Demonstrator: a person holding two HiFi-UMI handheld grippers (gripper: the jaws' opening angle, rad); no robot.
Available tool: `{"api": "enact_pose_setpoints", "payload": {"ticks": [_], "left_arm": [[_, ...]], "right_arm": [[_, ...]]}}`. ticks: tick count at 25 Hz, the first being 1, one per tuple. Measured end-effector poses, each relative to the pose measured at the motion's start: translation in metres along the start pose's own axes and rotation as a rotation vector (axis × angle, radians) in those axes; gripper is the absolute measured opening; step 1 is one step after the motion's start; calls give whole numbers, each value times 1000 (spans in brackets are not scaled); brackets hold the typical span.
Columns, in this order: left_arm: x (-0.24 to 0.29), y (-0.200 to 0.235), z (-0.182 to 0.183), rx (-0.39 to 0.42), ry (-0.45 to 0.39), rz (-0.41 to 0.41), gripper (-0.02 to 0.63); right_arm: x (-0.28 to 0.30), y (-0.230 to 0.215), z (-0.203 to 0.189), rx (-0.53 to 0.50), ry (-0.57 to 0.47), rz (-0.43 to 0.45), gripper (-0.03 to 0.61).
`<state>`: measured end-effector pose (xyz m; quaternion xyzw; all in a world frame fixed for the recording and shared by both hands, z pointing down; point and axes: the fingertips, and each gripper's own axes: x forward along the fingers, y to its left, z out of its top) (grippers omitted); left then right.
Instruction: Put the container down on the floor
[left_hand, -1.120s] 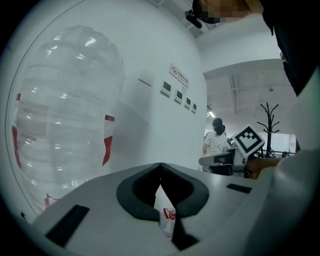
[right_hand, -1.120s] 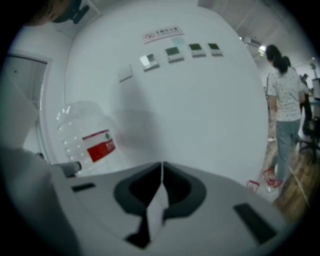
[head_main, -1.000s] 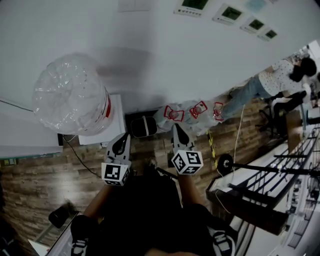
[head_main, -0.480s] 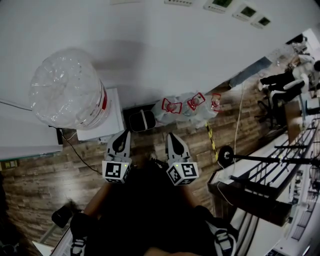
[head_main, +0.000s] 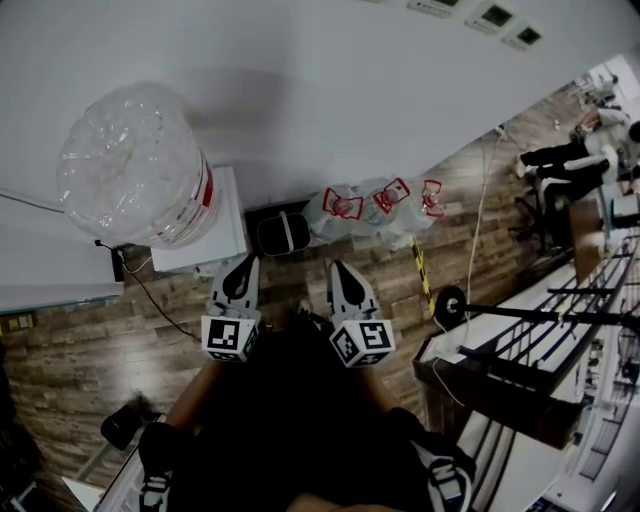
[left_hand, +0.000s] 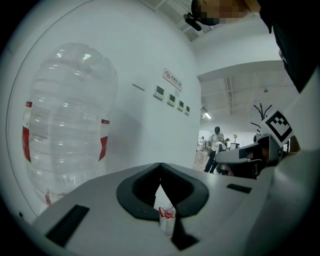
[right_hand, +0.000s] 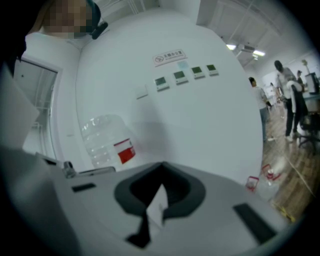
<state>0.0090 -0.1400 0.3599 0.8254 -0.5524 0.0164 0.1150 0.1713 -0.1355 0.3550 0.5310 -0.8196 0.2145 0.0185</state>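
Observation:
A large clear water jug (head_main: 130, 165) with a red label stands upside down on a white dispenser (head_main: 222, 240) against the wall; it also fills the left of the left gripper view (left_hand: 65, 125) and shows small in the right gripper view (right_hand: 107, 140). Several clear jugs with red handles (head_main: 375, 210) lie on the wooden floor by the wall. My left gripper (head_main: 240, 268) and right gripper (head_main: 343, 270) hang side by side near my body, pointing at the wall, both shut and empty. Neither touches a jug.
A dark rounded object (head_main: 283, 235) sits on the floor between the dispenser and the floor jugs. A cable (head_main: 150, 295) trails left. Black railings and a white ledge (head_main: 560, 340) run along the right. A seated person (head_main: 570, 160) is far right.
Both grippers have drifted slightly left and stayed shut. The standing person at the far right has moved out of that spot.

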Motion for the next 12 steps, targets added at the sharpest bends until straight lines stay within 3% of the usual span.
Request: {"api": "enact_pose_setpoints", "payload": {"ticks": [12], "left_arm": [[-2,-9,-9,-1,7,-11,28]], "right_arm": [[-6,-6,-5,-7,-1,-3,32]]}}
